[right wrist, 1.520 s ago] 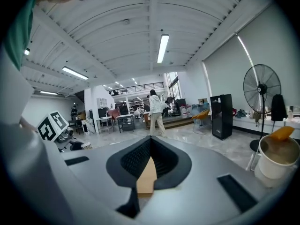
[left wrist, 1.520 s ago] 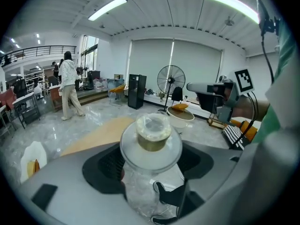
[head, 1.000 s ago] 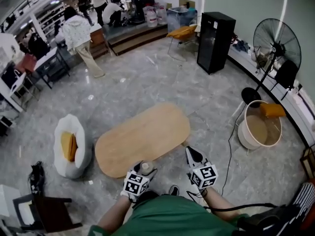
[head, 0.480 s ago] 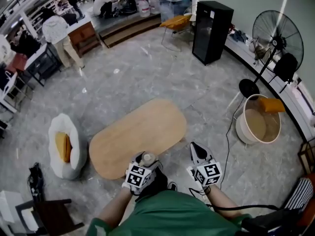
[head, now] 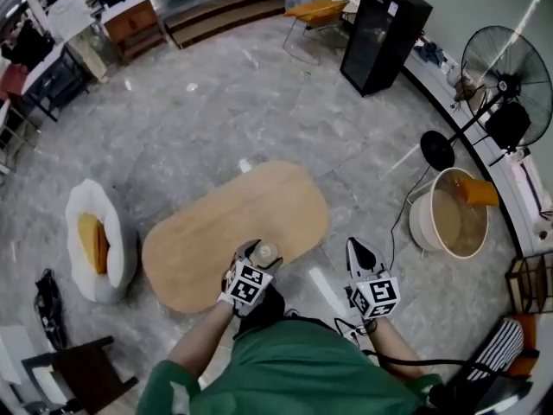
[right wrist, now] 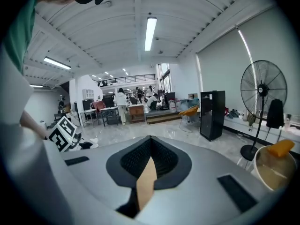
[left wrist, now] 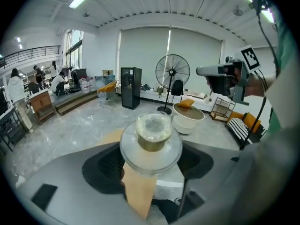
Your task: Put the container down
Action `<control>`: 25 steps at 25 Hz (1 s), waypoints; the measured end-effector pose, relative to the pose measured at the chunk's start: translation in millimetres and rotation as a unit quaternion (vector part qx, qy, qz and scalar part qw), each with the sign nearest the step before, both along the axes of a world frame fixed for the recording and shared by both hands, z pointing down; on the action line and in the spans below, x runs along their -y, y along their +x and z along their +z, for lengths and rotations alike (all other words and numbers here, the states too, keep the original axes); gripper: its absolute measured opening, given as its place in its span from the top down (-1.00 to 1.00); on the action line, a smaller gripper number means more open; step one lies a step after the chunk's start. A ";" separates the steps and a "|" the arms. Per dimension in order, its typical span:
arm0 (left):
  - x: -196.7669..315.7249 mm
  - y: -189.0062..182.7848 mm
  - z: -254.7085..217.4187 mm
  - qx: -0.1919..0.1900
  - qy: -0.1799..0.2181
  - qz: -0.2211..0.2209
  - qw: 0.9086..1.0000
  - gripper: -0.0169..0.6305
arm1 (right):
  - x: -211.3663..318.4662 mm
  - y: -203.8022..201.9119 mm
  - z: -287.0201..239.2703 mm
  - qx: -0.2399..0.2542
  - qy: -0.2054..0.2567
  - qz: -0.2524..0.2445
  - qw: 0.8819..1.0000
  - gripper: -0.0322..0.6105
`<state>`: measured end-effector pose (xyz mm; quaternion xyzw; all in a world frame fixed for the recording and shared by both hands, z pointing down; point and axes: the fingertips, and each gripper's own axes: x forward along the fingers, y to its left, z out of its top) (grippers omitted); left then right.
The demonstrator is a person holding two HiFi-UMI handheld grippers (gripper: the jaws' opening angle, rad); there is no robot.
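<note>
A small clear container (head: pixel 264 253) with a round lid and tan contents is held upright in my left gripper (head: pixel 257 255), just above the near edge of the oval wooden table (head: pixel 216 232). In the left gripper view the container (left wrist: pixel 152 139) fills the gap between the jaws, which are shut on it. My right gripper (head: pixel 358 252) hovers to the right of the table over the floor. In the right gripper view its jaws (right wrist: pixel 149 149) are shut together with nothing between them.
A white beanbag with an orange cushion (head: pixel 93 245) lies left of the table. A round tub (head: pixel 451 223) and a standing fan (head: pixel 499 74) are at the right, with a black cabinet (head: pixel 384 35) behind. A dark chair (head: pixel 78 372) stands near left. A cable (head: pixel 399 232) runs across the floor.
My left gripper has carried the container forward, from short of the table's near edge to just above that edge. The view has tilted further down. The right gripper stays beside the table.
</note>
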<state>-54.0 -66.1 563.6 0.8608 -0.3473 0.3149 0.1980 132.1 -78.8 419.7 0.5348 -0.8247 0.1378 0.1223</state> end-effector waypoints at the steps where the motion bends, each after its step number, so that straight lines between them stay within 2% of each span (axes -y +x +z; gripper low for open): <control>1: 14.8 -3.9 3.9 0.004 0.002 0.003 1.000 -0.10 | 14.7 -3.3 1.2 -0.001 -0.001 0.000 1.000 0.86; 7: 107.2 -21.8 38.0 0.029 0.016 0.005 0.999 -0.10 | 109.5 -11.4 21.1 0.001 0.004 0.015 1.000 0.86; 10: 137.7 -20.2 62.0 0.040 0.003 -0.008 0.999 -0.10 | 143.8 -6.5 50.2 0.004 -0.013 0.007 1.000 0.86; 16: 201.1 1.0 106.1 0.057 0.005 -0.034 0.998 -0.10 | 199.2 4.8 115.3 0.016 -0.064 -0.034 0.997 0.86; 20: 237.4 12.1 149.4 0.059 0.012 -0.049 0.997 -0.10 | 228.0 4.4 149.3 0.008 -0.081 -0.071 0.994 0.86; 25: 261.7 10.3 211.4 0.063 0.006 -0.068 0.996 -0.10 | 242.3 8.9 188.7 -0.010 -0.104 -0.092 0.990 0.86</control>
